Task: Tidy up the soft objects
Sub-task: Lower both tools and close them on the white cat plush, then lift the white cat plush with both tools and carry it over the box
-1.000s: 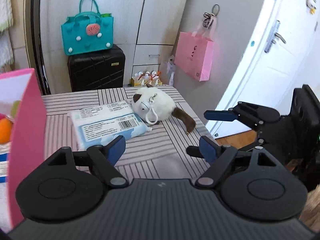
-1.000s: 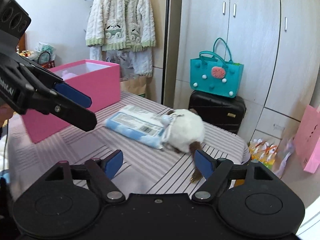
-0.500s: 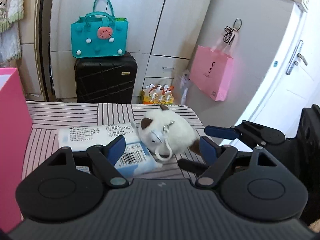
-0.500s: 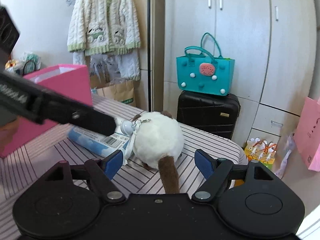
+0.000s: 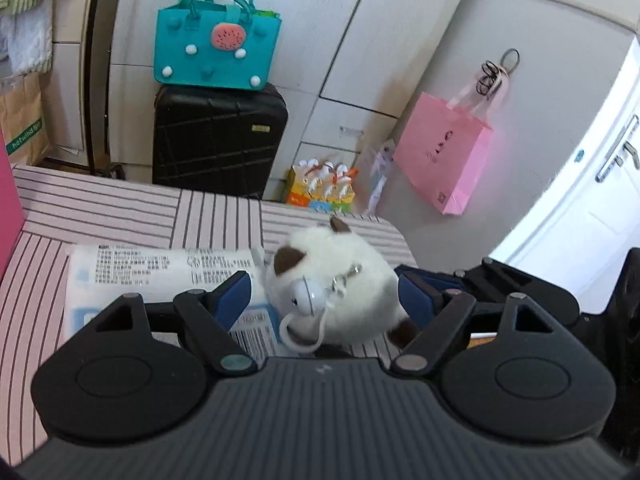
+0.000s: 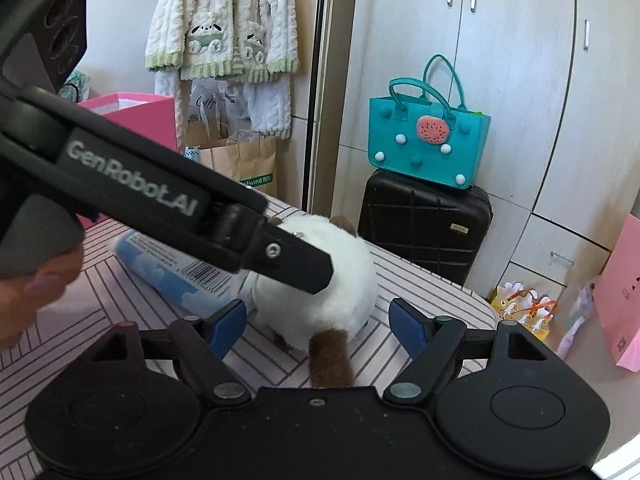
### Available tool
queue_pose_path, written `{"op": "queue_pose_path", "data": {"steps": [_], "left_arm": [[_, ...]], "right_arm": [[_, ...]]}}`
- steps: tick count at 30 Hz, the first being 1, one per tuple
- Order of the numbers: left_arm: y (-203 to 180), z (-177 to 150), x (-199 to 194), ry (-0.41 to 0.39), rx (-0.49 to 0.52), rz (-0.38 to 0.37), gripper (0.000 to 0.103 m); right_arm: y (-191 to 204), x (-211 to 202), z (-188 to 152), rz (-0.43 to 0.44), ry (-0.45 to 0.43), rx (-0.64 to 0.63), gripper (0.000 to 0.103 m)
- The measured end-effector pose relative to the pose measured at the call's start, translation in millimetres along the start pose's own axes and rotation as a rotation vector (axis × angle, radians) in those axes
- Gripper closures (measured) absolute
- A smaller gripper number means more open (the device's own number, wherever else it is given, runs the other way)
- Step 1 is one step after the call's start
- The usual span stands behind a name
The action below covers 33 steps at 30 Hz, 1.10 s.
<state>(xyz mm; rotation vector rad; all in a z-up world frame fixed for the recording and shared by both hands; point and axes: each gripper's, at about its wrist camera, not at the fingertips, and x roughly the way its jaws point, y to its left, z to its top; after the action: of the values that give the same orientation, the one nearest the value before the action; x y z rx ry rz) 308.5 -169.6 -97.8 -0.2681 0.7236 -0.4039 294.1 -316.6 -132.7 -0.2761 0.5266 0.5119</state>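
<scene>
A white plush cat (image 5: 340,280) with brown ears and tail lies on the striped table (image 5: 120,208), with a keyring loop at its head. It sits between the open fingers of my left gripper (image 5: 324,300). A blue-and-white tissue pack (image 5: 160,276) lies just left of it. In the right wrist view the plush cat (image 6: 320,296) sits between the open fingers of my right gripper (image 6: 320,320), tail toward me. The left gripper's finger (image 6: 288,260) reaches across the plush from the left. The tissue pack (image 6: 176,276) lies behind it.
A pink box (image 6: 136,120) stands at the table's left. Past the table are a black suitcase (image 5: 216,140) with a teal bag (image 5: 216,52) on it, a hanging pink paper bag (image 5: 444,156), and a white door (image 5: 580,200). The table edge is just right of the plush.
Both grippers have moved in on the plush cat, which now lies between each pair of open fingers. The plush and the tissue pack have not moved.
</scene>
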Motion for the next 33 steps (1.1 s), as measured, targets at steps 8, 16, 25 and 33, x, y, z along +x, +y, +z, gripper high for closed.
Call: {"op": "queue_pose_path", "data": {"steps": [8,16,25,33], "left_arm": [[6,-8,10,-0.009,-0.085,-0.015,0.029],[1,-10,6,0.012,-0.054,-0.054,0.046],[-9,-11,-12,0.068,-0.049,-0.034,0.047],[-12,-16,-38,0.126,-0.035,-0.057,0.047]], "right_arm": [[-6,11,2,0.020,0.029,0.021,0.035],[-4,9,-2,0.015,0.019,0.080,0.044],[4,-4,2,0.006,0.073,0.177,0.044],[21,-26,4,-0.003,0.113,0.232,0.044]]}}
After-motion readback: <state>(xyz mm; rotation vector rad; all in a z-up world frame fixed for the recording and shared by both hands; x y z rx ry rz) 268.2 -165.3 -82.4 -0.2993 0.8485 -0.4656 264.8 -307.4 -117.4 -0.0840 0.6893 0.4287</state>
